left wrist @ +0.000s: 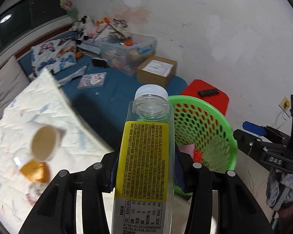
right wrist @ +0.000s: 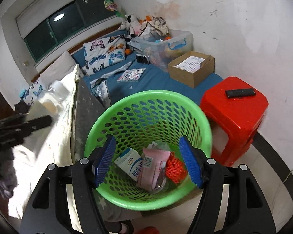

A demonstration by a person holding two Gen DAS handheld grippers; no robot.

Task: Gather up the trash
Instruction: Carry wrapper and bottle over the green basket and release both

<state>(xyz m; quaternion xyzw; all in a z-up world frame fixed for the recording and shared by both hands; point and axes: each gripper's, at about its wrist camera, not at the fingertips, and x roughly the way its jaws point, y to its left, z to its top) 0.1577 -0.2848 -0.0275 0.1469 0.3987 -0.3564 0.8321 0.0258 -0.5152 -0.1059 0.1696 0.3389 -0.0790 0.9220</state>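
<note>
Between the blue pads of the left gripper [left wrist: 144, 167] stood a clear plastic bottle [left wrist: 146, 152] with a yellow printed label and a white screw cap; the fingers [left wrist: 113, 167] were clenched on its sides, and the capped end pointed away from the camera toward the green basket [left wrist: 220, 136]. That perforated basket sat just beyond and to the right of the bottle, on the floor beside the bed. To the left of the bottle, on a pale quilt [left wrist: 48, 105], lay a blurred paper cup [left wrist: 45, 142] on its side, with an orange wrapper [left wrist: 34, 170] just below it.

Over on the right wrist view, the right gripper [right wrist: 148, 159] hung above the basket's [right wrist: 185, 101] mouth with its fingers [right wrist: 190, 161] released and standing apart, nothing between them. Down in the basket lay a white milk carton [right wrist: 129, 163], a pink packet [right wrist: 153, 167] partly across it, and a piece of red-orange netting [right wrist: 174, 167] to the right. A red plastic stool [right wrist: 234, 117] stood just beside the basket, against the white wall, with a black remote [right wrist: 240, 93] on its seat. Behind both, on the blue bed sheet [right wrist: 158, 80], were an open cardboard box [right wrist: 191, 70], a clear storage bin [right wrist: 166, 46] full of toys and a butterfly-print pillow [right wrist: 103, 56]. At the left edge, blurred, showed the other gripper.
</note>
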